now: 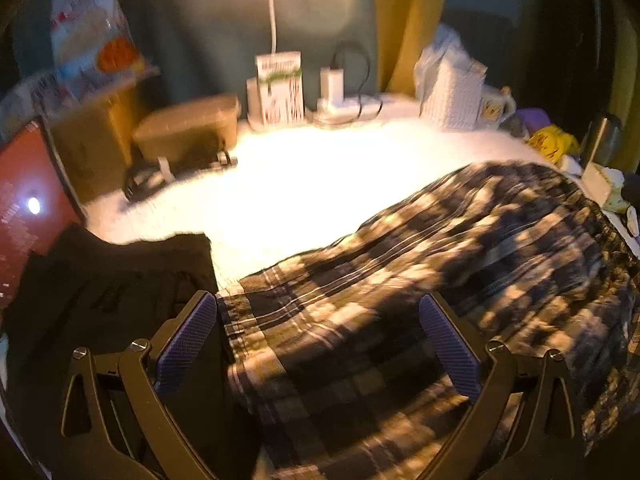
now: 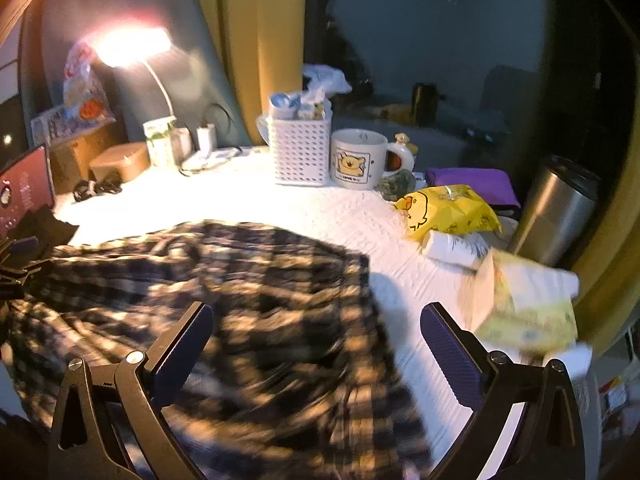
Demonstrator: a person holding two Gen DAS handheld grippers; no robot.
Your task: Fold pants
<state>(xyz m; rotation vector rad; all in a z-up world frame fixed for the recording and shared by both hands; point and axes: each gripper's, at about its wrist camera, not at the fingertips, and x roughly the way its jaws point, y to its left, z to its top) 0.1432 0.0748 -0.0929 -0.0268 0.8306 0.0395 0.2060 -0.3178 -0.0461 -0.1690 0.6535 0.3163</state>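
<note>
Plaid pants [image 1: 420, 280] lying spread across the white table [image 1: 288, 184], prob laid out flat for the 1st fold. Left gripper [image 1: 318, 344] hovering w/ jaws wide apart, nothing between them; one cloth end right below/ahead. Right gripper [image 2: 316, 350] also gaping, empty, sitting over pants' right edge. Frames blurry.

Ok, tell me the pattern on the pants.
The pants are plaid, dark checks with cream and thin pale lines; it shows best in the left wrist view.
</note>
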